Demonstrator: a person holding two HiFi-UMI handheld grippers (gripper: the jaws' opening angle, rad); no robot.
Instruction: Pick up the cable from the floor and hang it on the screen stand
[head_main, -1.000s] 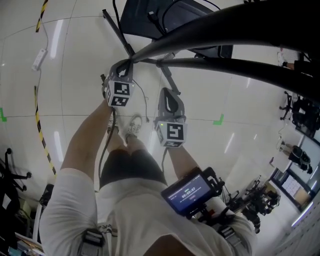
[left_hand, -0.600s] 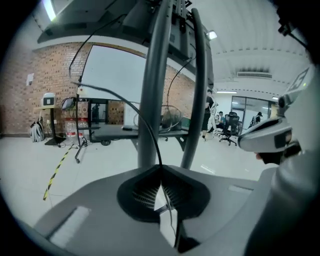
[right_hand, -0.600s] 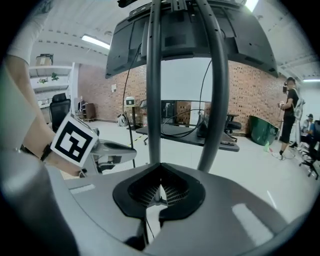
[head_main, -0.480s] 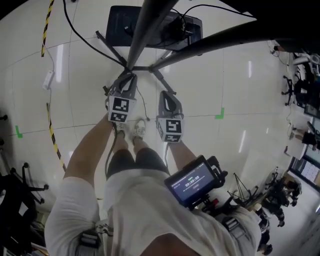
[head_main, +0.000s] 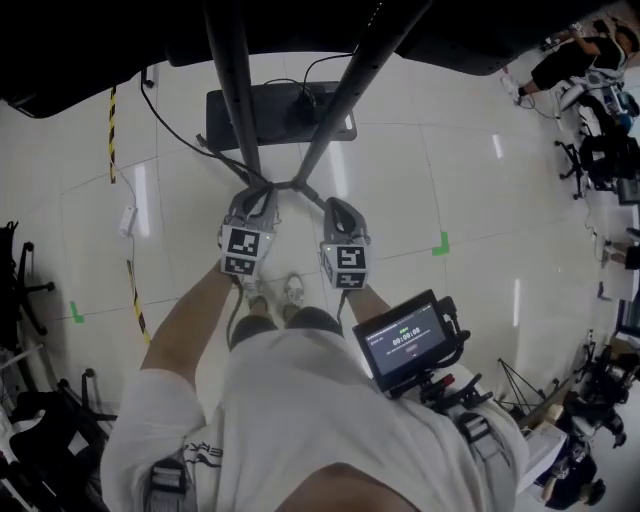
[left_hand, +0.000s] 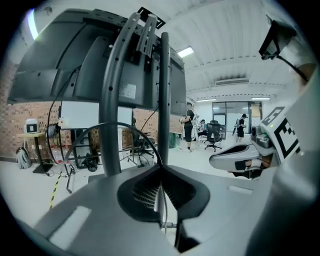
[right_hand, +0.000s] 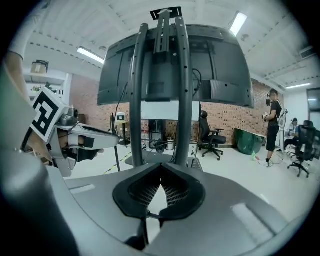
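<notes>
Pale floor (head_main: 400, 180) below: left gripper (head_main: 262, 192) clamps cable (left_hand: 145, 137), seemingly; right gripper (head_main: 335, 204) closed, both outstretched.

Screen stand (head_main: 232, 90) top off-frame

Glossy white tiled floor (head_main: 480, 200), brick wall (right_hand: 227, 119), office chairs (right_hand: 212, 136), ceiling strip lights (right_hand: 90, 54).
</notes>
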